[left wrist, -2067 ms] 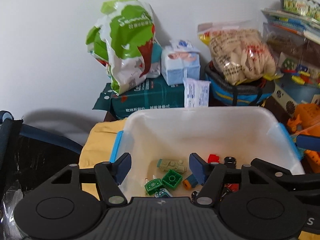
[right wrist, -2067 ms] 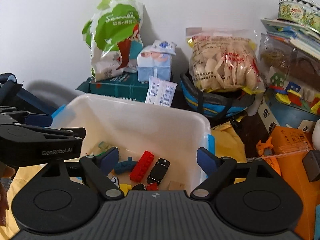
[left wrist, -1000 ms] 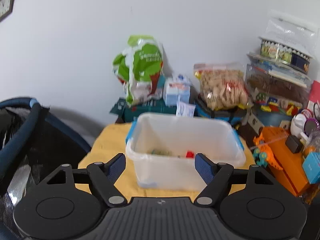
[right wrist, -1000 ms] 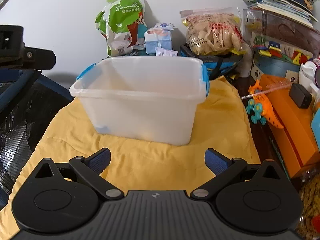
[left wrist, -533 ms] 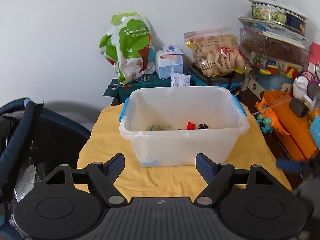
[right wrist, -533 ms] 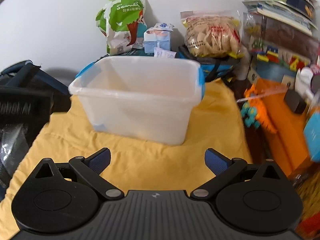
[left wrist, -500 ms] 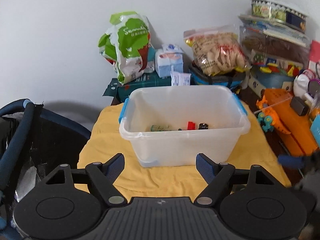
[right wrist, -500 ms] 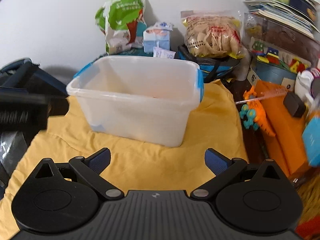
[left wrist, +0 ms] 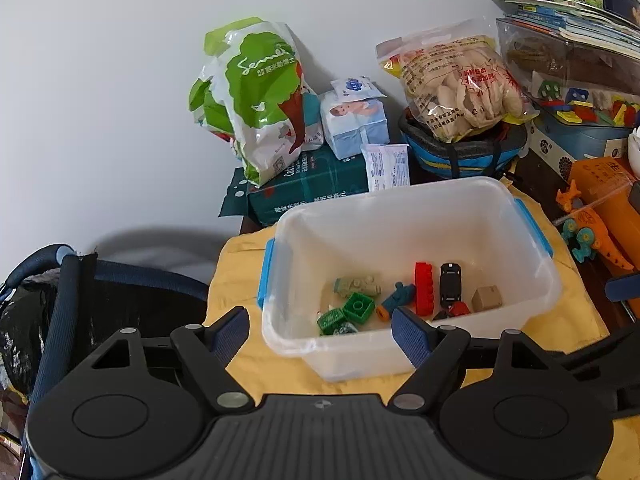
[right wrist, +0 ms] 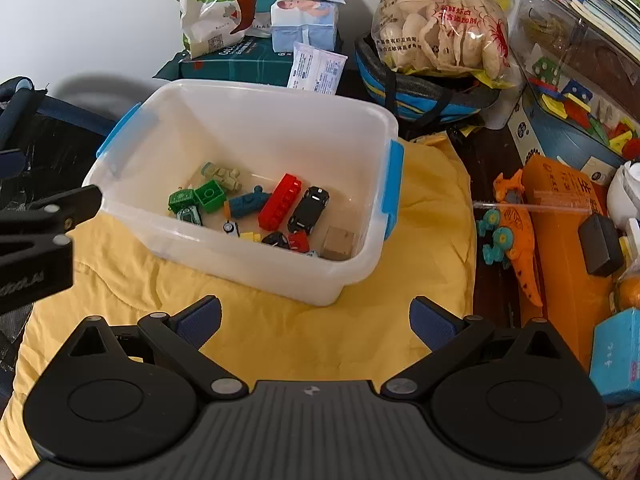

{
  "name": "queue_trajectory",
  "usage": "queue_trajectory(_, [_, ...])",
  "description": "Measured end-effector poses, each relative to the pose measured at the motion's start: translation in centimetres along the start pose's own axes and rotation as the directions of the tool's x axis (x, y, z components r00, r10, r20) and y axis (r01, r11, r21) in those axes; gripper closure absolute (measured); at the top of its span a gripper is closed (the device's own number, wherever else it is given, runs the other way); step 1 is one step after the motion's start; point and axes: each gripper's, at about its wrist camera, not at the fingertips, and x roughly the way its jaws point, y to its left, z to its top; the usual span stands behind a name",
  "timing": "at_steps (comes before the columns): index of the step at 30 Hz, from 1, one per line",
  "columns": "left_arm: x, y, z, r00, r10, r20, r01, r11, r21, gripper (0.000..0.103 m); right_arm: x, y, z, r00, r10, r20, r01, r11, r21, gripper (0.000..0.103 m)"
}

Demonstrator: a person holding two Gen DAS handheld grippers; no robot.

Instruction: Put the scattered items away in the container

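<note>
A clear plastic bin with blue latches (left wrist: 536,264) (right wrist: 376,148) stands on a yellow cloth (right wrist: 424,208). Inside lie several small toys: a red brick (right wrist: 279,201), a black car (right wrist: 309,209), green bricks (right wrist: 208,195), a blue piece (right wrist: 247,202), a tan block (right wrist: 338,242) and a beige figure (left wrist: 357,285). My left gripper (left wrist: 320,330) is open and empty in front of the bin's near wall. My right gripper (right wrist: 315,320) is open and empty over the cloth, short of the bin. Part of the left gripper's black body shows at the left edge of the right wrist view.
Behind the bin stand a green snack bag (left wrist: 256,96), a tissue pack (left wrist: 354,118), a cracker bag (left wrist: 456,84) on a blue bag, and a dark green box (left wrist: 312,188). An orange dinosaur toy (right wrist: 516,232), orange box (right wrist: 568,240) and stacked boxes lie right. A dark stroller (left wrist: 60,304) stands left.
Both grippers have moved closer to the bin and now look down into it, so the toys inside show. Both stay open and empty.
</note>
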Motion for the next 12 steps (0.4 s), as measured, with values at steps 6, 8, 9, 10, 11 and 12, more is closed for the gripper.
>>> queue_trajectory(6, [1.1,0.0,1.1,1.000,-0.028,-0.012,0.027,0.999,-0.031,0.021,0.1,-0.4,0.5,1.000,-0.002,0.005,0.002,1.000,0.012,0.000])
queue_trajectory(8, [1.1,0.0,1.2,0.999,-0.037,0.009,0.037,0.999,-0.038,0.021,0.2,-0.6,0.6,1.000,-0.003,0.009,0.003,1.000,0.011,0.000])
queue_trajectory(9, [1.1,0.0,1.2,0.999,-0.038,0.014,0.038,0.998,-0.039,0.021,0.2,-0.5,0.6,1.000,-0.007,0.011,0.007,1.000,0.006,0.000])
queue_trajectory(10, [1.2,0.0,1.3,0.999,-0.041,0.014,0.041,0.998,-0.040,0.021,0.3,-0.5,0.5,1.000,-0.010,0.013,0.010,1.000,0.001,0.000])
queue_trajectory(11, [1.2,0.0,1.3,0.999,-0.041,0.013,0.041,0.998,-0.041,0.021,0.3,-0.4,0.5,1.000,-0.012,0.016,0.012,1.000,-0.003,0.000])
queue_trajectory(12, [1.2,-0.1,1.3,0.999,-0.037,0.016,0.037,0.998,-0.042,0.021,0.3,-0.4,0.5,1.000,-0.012,0.019,0.012,1.000,-0.004,0.000])
